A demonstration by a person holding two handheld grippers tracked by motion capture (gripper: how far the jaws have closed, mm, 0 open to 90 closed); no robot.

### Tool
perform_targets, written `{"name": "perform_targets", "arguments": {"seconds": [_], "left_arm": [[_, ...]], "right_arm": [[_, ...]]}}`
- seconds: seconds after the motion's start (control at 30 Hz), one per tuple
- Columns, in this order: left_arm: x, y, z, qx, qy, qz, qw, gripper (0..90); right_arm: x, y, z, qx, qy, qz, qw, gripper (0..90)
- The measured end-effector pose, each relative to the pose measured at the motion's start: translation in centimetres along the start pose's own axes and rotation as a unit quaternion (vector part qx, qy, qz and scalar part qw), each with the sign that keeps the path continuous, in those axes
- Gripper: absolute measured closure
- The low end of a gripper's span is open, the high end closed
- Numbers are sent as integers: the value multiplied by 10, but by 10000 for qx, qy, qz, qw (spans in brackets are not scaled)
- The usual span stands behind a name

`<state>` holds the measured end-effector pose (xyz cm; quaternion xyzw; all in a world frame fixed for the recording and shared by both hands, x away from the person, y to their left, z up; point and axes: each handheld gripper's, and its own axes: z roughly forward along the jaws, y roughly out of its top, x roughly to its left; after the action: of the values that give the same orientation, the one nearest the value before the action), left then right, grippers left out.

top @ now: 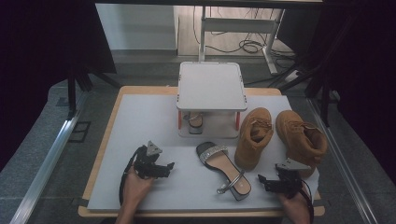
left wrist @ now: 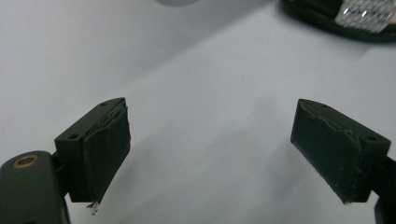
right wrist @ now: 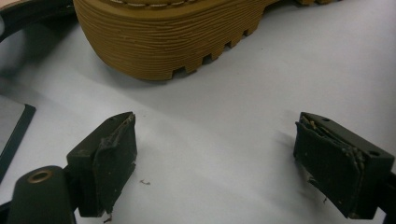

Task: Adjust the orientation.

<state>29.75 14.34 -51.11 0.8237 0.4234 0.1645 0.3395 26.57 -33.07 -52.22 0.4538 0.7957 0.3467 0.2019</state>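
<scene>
A black sandal (top: 224,170) with a sparkly silver strap lies in the middle of the white mat; its strap (left wrist: 364,16) shows at the top right of the left gripper view. To its right stand two tan boots (top: 254,135) (top: 303,137). The ribbed sole of a boot (right wrist: 173,37) lies just ahead of my right gripper (right wrist: 215,158). My left gripper (top: 169,166) is open over bare mat left of the sandal, nothing between its jaws. My right gripper (top: 262,179) is open near the front right, low on the mat, empty.
A small white two-level rack (top: 211,86) stands at the back centre, with another sandal (top: 195,122) on its lower shelf. The white mat (top: 140,121) covers a wooden table. The mat's left half is bare.
</scene>
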Motion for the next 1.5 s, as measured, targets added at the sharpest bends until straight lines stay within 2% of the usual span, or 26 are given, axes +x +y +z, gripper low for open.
{"name": "perform_targets", "arguments": {"seconds": [0.2,0.23,0.73,0.87,0.97,1.07,1.1,1.23,1.3,1.37,1.5], "left_arm": [[4,-10,2,131,108,-45,9998,119],[5,-13,3,95,72,-128,9998,117],[6,-15,4,65,66,-172,9998,117],[6,-15,4,61,69,-174,9998,117],[6,-15,4,63,68,-168,9998,118],[6,-15,4,62,70,-168,9998,118],[6,-15,4,60,72,-167,9998,118],[6,-15,4,56,74,-168,9998,118],[6,-15,4,56,73,-169,9998,118],[6,-15,4,55,74,-169,9998,119],[6,-15,4,52,76,-170,9998,119]], "right_arm": [[0,0,0,12,12,14,10000,133],[0,0,0,17,16,18,10000,133],[0,1,0,52,-8,31,10000,129],[1,3,0,140,-7,46,9999,125],[2,5,0,240,56,-53,9997,69],[3,5,-1,202,35,-84,9998,55],[3,6,-3,120,79,-25,9999,47],[4,8,-7,78,183,-50,9998,52],[4,9,-10,28,217,-113,9997,107],[6,9,-13,-4,227,-59,9997,201],[6,6,-16,-40,461,18,9989,462]]}}
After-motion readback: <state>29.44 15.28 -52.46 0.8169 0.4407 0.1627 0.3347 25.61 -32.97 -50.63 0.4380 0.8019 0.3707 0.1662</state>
